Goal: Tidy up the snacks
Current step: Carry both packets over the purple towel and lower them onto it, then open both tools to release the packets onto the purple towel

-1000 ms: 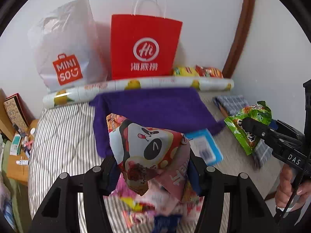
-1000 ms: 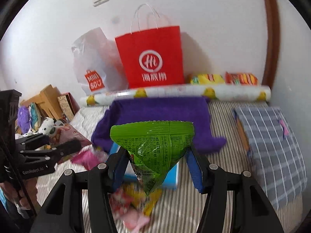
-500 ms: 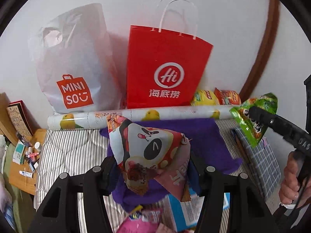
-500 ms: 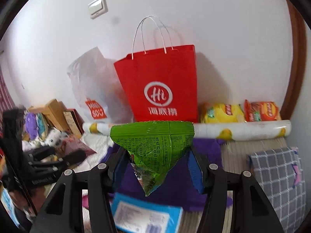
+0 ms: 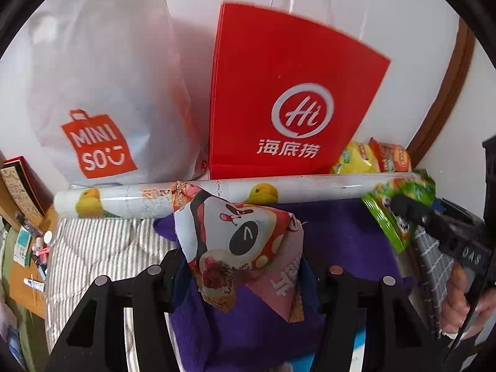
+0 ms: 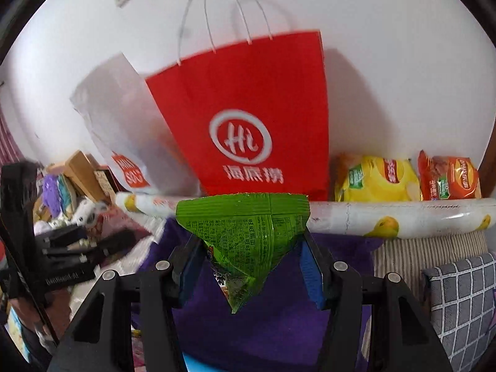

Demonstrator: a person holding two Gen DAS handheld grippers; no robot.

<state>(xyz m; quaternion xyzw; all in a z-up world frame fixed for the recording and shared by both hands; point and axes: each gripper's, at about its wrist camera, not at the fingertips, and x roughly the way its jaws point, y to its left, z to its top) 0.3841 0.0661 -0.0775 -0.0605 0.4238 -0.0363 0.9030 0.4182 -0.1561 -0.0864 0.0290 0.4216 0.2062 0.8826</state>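
Note:
My left gripper is shut on a panda-print snack bag, held up over the purple cloth. My right gripper is shut on a green snack bag; the left wrist view shows that same green snack bag at the right. Straight ahead against the wall stand a red paper bag and a white plastic shopping bag. The red paper bag fills the middle of the right wrist view. A yellow chip bag and an orange snack bag lie at the wall to its right.
A rolled lemon-print sheet lies across the bed in front of the bags. The striped mattress runs to the left, with a cluttered wooden side table beyond it. A grey checked cloth lies at the right. A hand holds the right gripper's handle.
Both grippers have moved forward toward the wall with their bags, so the red and white bags loom much larger. The loose snacks on the bed have dropped out of view below.

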